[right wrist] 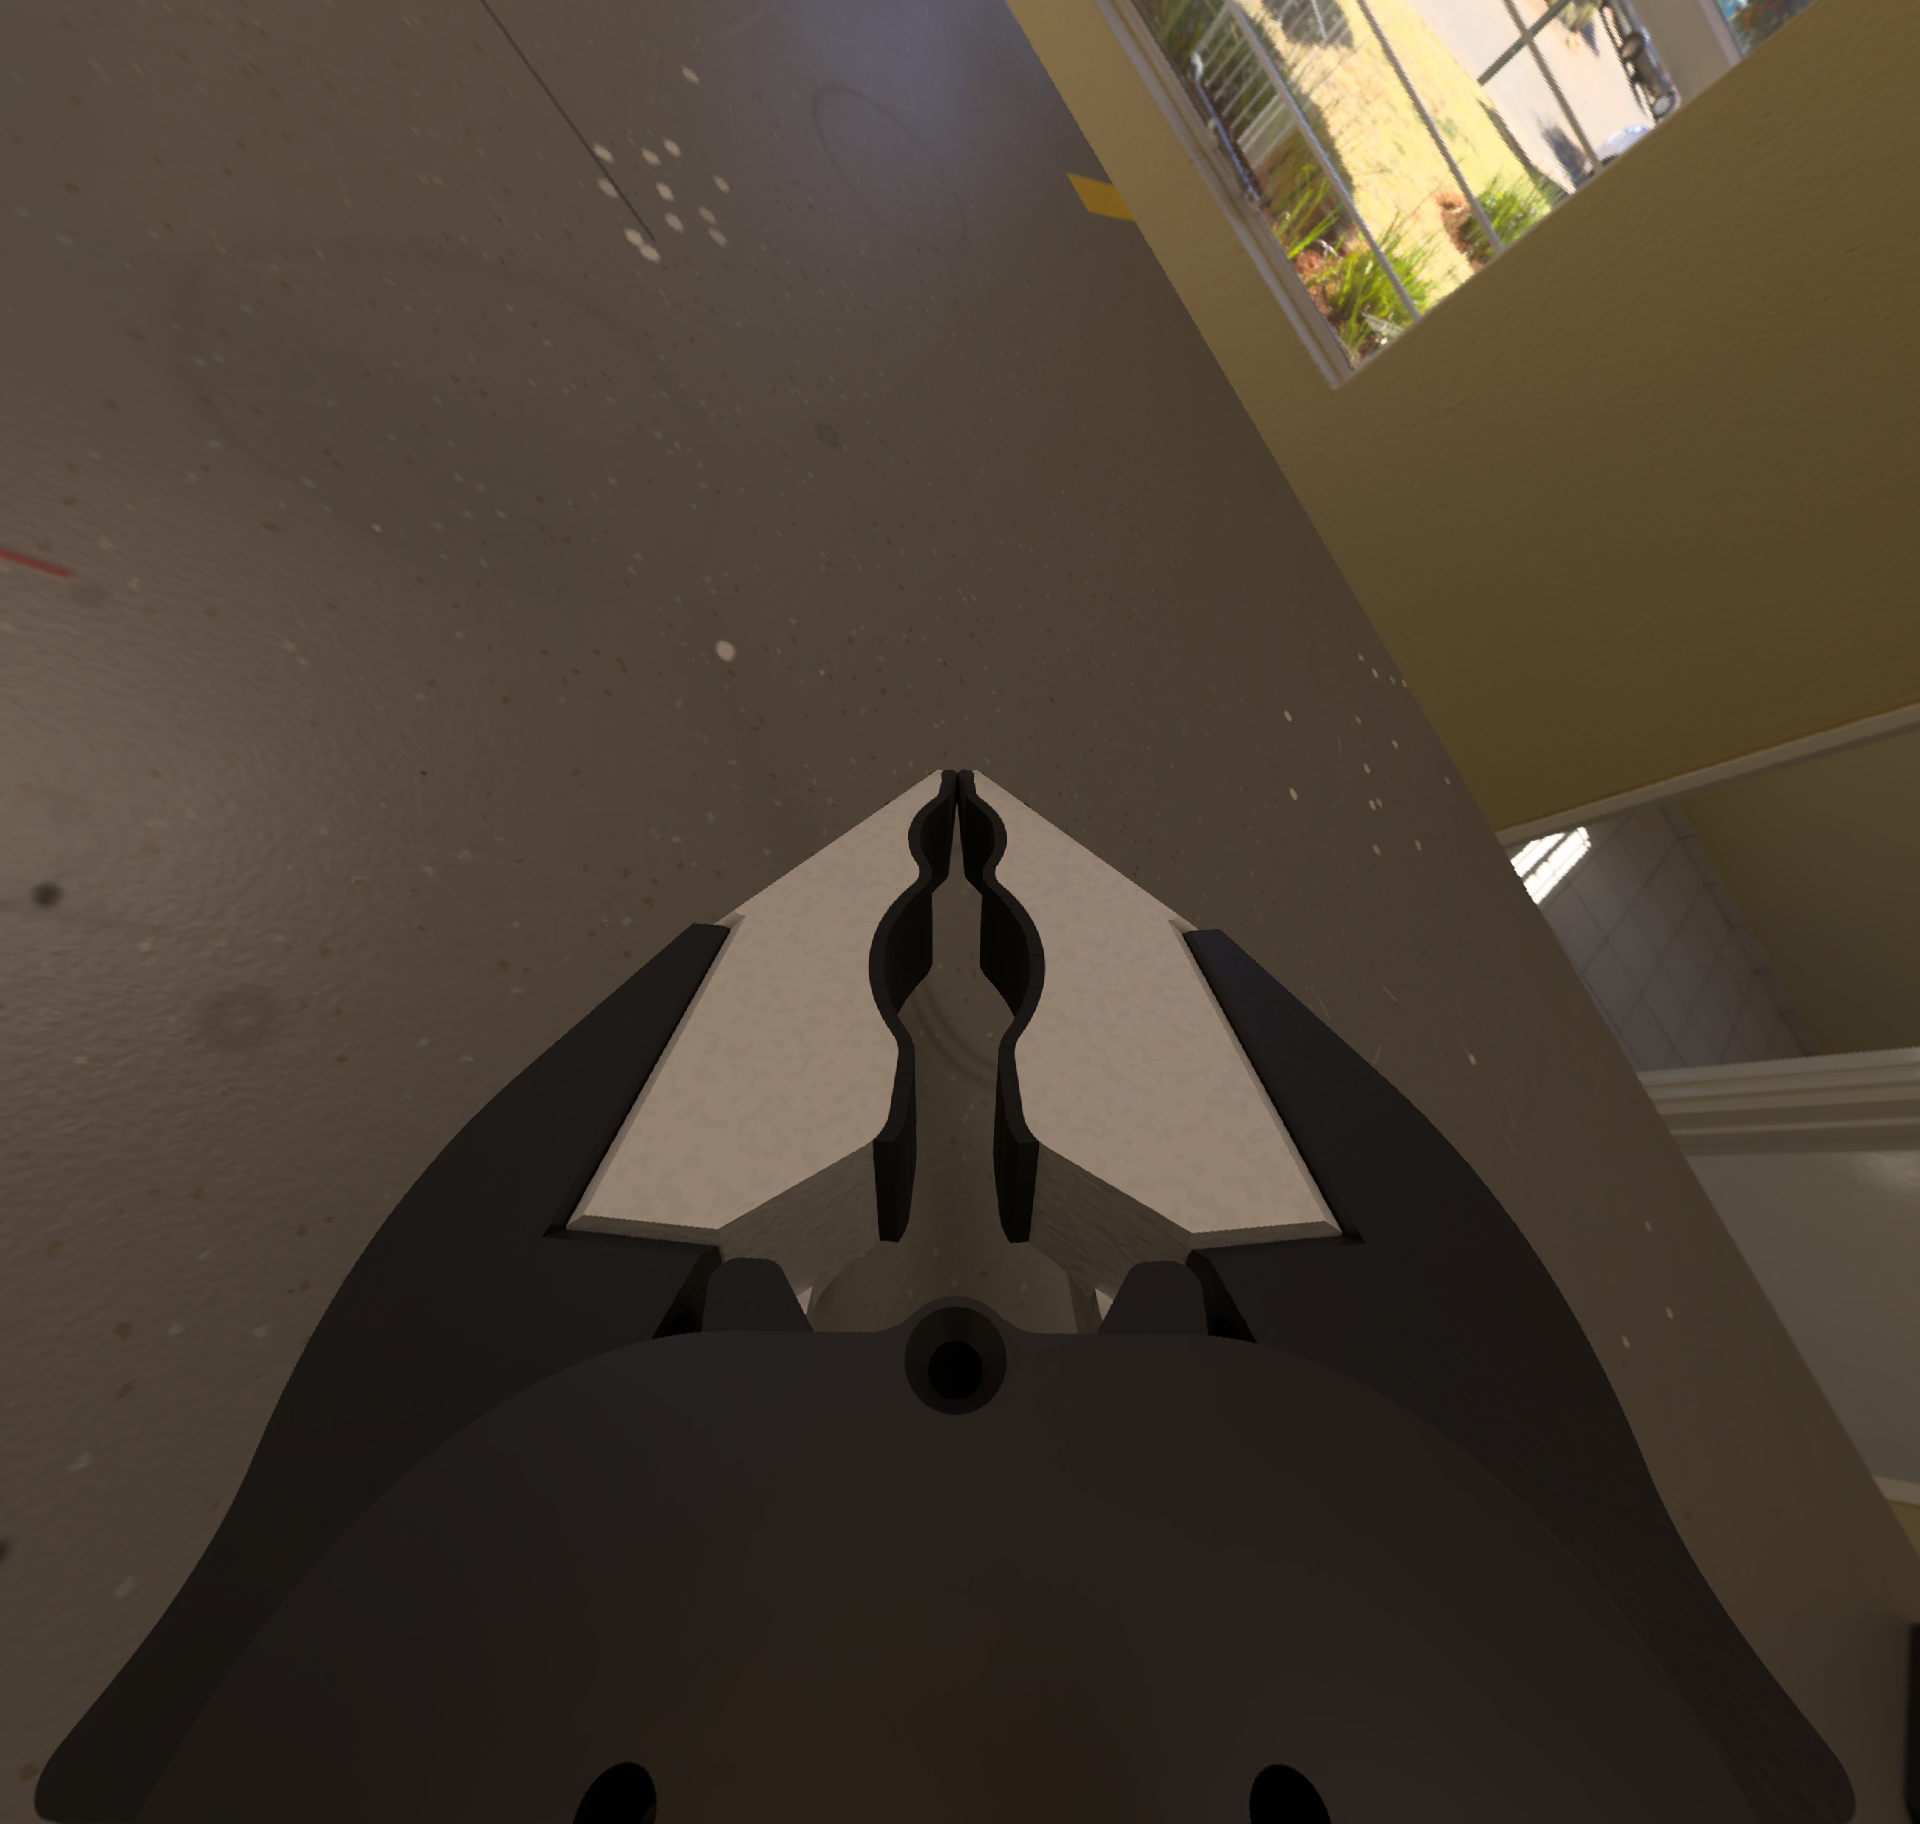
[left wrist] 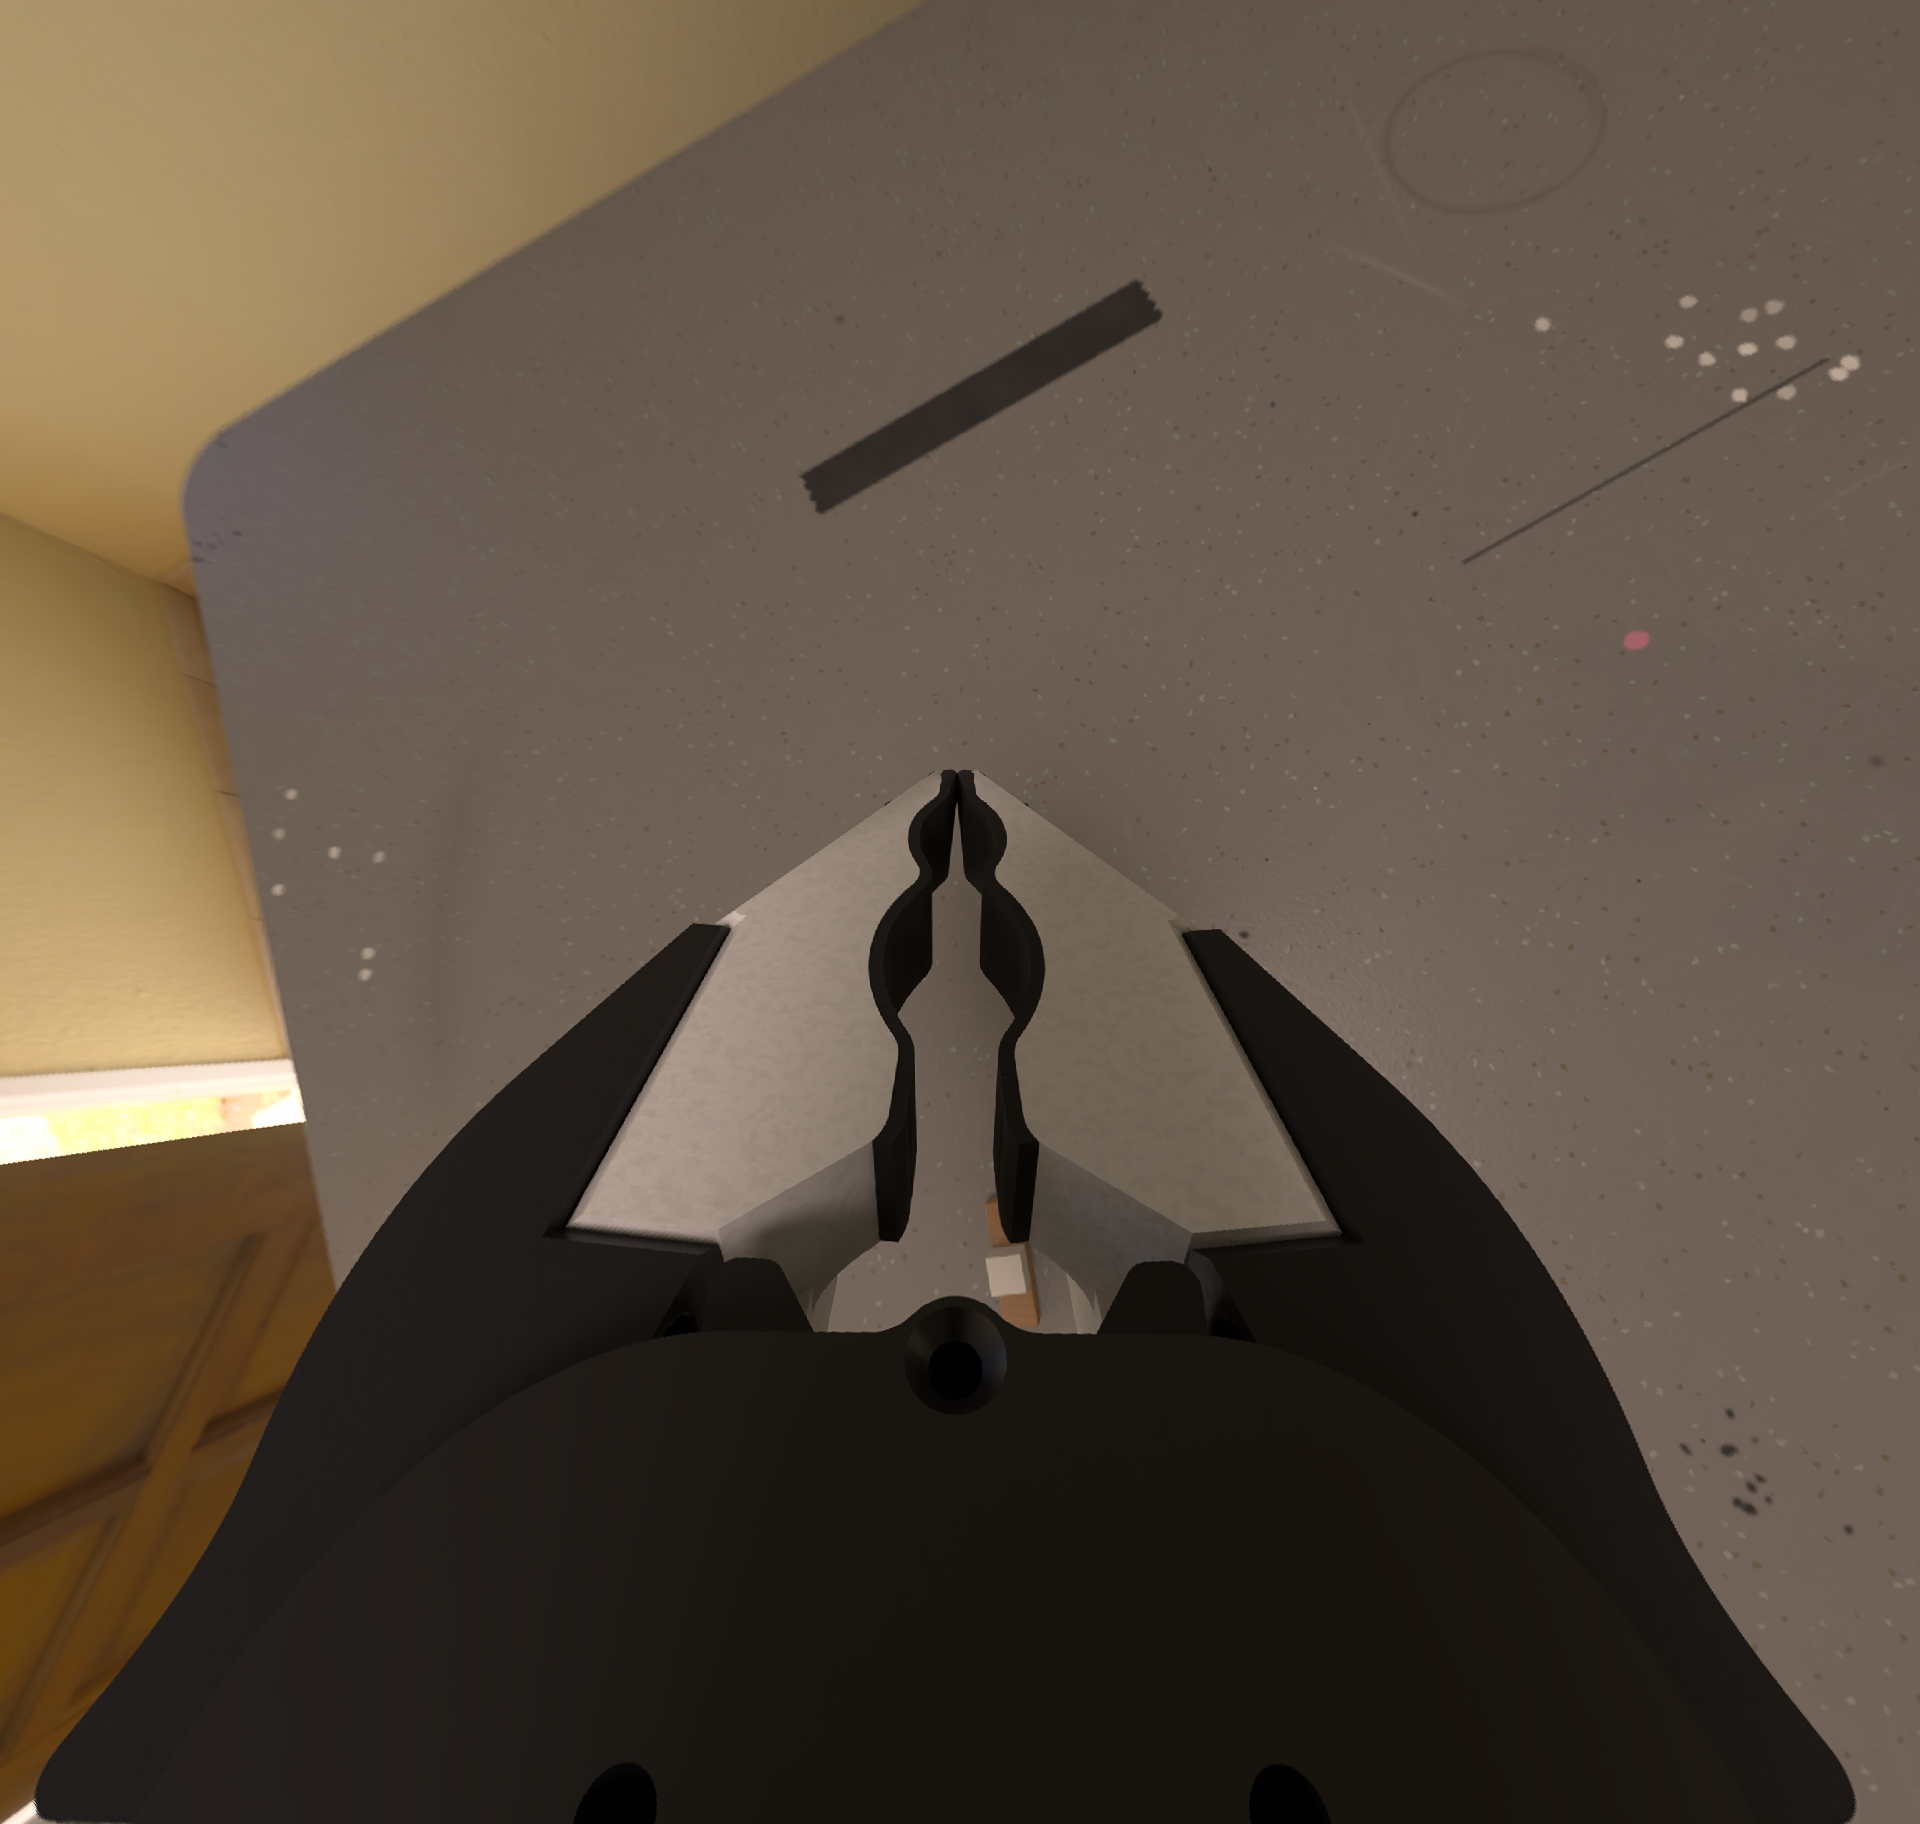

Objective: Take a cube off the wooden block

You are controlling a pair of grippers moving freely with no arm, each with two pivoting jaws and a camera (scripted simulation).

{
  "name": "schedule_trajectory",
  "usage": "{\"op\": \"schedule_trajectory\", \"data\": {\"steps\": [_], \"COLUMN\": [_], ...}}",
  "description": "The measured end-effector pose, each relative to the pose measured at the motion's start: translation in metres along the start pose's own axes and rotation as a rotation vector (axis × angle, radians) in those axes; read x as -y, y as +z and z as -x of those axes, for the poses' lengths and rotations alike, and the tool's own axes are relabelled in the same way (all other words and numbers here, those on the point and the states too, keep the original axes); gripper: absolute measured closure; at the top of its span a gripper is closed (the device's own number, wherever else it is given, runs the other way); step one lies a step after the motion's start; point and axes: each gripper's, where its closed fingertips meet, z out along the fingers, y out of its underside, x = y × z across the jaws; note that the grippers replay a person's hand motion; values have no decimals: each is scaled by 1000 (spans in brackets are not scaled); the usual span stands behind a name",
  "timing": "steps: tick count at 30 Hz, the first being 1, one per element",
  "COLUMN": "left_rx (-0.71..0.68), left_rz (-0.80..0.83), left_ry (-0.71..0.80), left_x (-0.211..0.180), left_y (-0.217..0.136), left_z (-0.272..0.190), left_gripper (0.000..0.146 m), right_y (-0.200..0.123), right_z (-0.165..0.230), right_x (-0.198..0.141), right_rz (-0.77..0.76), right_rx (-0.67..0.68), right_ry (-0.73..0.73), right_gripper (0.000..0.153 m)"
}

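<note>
In the left wrist view, my left gripper (left wrist: 956,779) is shut with nothing between its fingertips, over the grey speckled table (left wrist: 1247,631). Through the gap low between its fingers I see a small white cube (left wrist: 1005,1274) against a brown wooden block (left wrist: 1023,1309). Both are mostly hidden by the gripper's body. In the right wrist view, my right gripper (right wrist: 956,779) is also shut and empty over the same table (right wrist: 520,527). Neither the cube nor the block shows there.
A black tape strip (left wrist: 982,395) and a faint ring mark (left wrist: 1494,131) lie on the table ahead of the left gripper. The table's rounded corner (left wrist: 208,486) is at the left. In the right wrist view, the table edge (right wrist: 1299,527) runs diagonally, with a yellow tag (right wrist: 1101,195) and a window (right wrist: 1455,112) beyond.
</note>
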Motion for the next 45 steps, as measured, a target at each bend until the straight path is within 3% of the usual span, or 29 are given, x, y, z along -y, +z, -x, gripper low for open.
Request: {"op": "schedule_trajectory", "data": {"steps": [9,18,24,34,39,45], "left_rx": [-62,-172,-232,-362,-422,-459], "left_rz": [167,261,330,346,257,67], "left_ry": [-111,-132,-114,-66,-8,238], "left_x": [-34,-54,-68,-77,-61,-29], "left_y": [37,34,29,22,8,-33], "left_z": [14,-1,-14,-29,-37,-51], "left_gripper": [146,146,146,146,146,146], "right_y": [2,-3,-6,-13,-16,-21], "right_z": [-16,-40,-60,-81,-84,-83], "right_x": [-9,-20,-26,-43,-42,-41], "right_rz": [15,3,30,53,43,38], "right_rx": [-71,-164,-258,-316,-326,-321], "right_ry": [1,30,-35,39,57,45], "right_gripper": [153,153,153,153,153,153]}}
